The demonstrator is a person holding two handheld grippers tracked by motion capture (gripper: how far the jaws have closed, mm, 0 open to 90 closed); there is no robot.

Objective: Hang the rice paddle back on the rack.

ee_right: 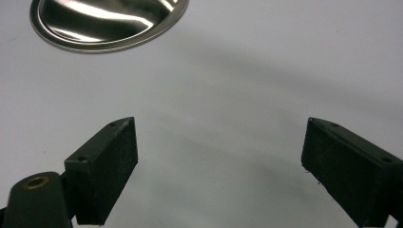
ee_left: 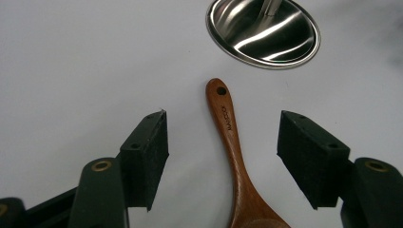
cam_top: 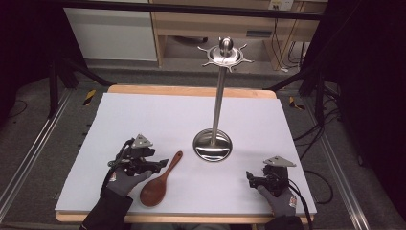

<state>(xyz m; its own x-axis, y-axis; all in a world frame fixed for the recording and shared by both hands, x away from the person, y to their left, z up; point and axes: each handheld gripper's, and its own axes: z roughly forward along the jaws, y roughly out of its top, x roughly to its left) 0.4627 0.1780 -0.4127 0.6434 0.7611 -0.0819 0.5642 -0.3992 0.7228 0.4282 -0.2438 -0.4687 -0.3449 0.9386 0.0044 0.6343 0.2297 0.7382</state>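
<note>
L tool [ee_left: 222,142] wide apart | wooden spoon [ee_left: 233,152] handle btwn jaws, untouched | R tool [ee_right: 219,166] agape, off spoon

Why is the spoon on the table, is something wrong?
Nothing looks broken or spilled. The wooden spoon lies flat between the open left gripper, beside the metal stand, whose top hooks hang empty. The right gripper is open too.

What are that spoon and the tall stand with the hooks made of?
The spoon looks like wood with a smooth reddish-brown finish: faint grain shows, and a word is marked on the handle. The stand looks like polished metal, probably steel: its round base mirrors bright streaks of light.
</note>
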